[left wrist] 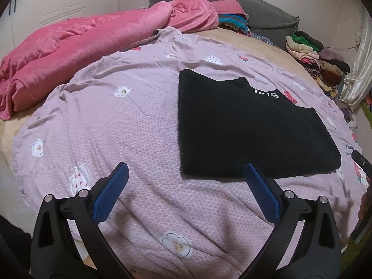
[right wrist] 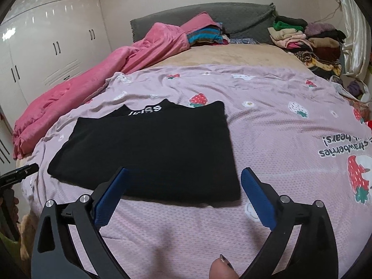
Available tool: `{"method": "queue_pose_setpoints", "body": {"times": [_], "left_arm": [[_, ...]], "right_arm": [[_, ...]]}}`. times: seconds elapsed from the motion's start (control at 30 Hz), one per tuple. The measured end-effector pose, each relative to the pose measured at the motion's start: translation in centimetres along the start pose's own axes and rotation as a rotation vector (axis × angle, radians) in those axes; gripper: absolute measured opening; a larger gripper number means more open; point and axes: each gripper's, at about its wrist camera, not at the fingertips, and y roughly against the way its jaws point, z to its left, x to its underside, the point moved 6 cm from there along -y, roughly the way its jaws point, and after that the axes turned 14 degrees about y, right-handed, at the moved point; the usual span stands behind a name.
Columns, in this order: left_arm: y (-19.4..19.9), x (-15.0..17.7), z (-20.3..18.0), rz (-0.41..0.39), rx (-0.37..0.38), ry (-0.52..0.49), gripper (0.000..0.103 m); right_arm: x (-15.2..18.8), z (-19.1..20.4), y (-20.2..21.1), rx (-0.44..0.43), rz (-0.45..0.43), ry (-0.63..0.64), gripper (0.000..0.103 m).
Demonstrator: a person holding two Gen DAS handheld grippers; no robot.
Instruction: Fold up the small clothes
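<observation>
Nearest, the left gripper point(left wrist: 186, 174) and right gripper point(right wrist: 183, 177) both hang with jaws wide apart and nothing between them, just short of the black garment's near edge. The black garment point(right wrist: 153, 148) lies folded flat on the lilac sheet point(right wrist: 267, 121). Beyond the garment, a pink blanket point(right wrist: 93, 88) lies bunched, then stacked clothes point(right wrist: 302, 39).

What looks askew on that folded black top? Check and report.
The black top lies flat on the lilac sheet, but its upper layer sits skewed: a strip with white lettering pokes out along the far edge. Both grippers are open and clear of it.
</observation>
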Motion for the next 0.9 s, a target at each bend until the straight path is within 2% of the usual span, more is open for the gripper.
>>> {"method": "queue_pose_setpoints", "body": {"times": [0.37,0.9], "left_arm": [[0.9,-0.8,2.1,-0.038,-0.025,0.031,0.093],[1.0,-1.4,6.2,-0.054,-0.043,0.112,0.093]], "right_arm": [[-1.1,4.2,-0.2,-0.043,-0.002,0.079,0.097],[-2.3,11.9,-1.3,-0.107,0.008,0.231,0.098]]}}
